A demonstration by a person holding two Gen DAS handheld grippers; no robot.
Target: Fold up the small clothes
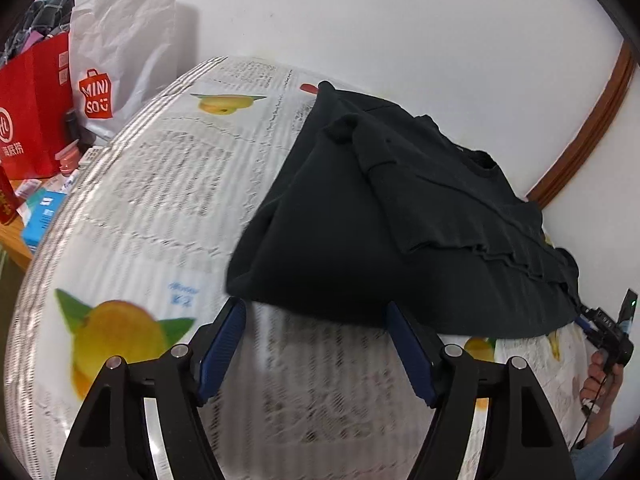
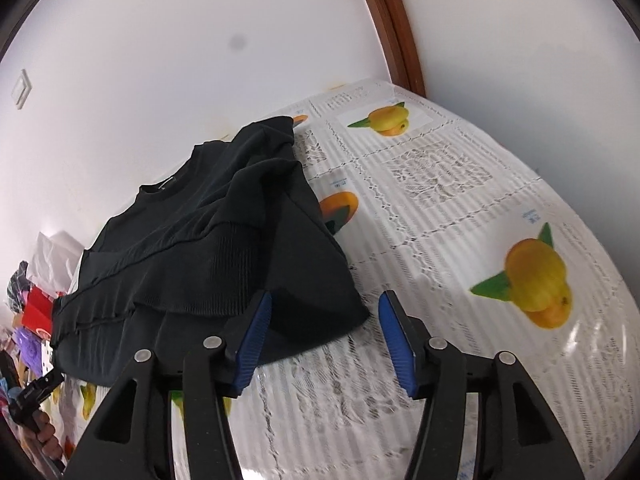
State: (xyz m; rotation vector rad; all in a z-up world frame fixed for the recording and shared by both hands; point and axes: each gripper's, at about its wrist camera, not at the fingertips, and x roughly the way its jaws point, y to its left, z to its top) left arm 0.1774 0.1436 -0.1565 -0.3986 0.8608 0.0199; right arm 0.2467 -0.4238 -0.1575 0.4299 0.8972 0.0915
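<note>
Both claws stand apart and grip nothing. Left claw [image 1: 316,312] hovers at the near hem of the black garment [image 1: 380,220], right claw [image 2: 324,304] at its near corner. This folded garment lies on the worktop [image 2: 460,200], on a fruit-printed cover, near the white wall [image 1: 400,20].

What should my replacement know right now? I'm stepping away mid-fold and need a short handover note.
Left gripper: open, nothing between the pads, at the garment's near edge.
Right gripper: open, the garment's near corner lies between the pads, not pinched.
Black top: on the fruit-print tablecloth, sides and sleeves already folded inward, released.
Left: probably a final fold of the near hem toward the collar, then smoothing.
</note>
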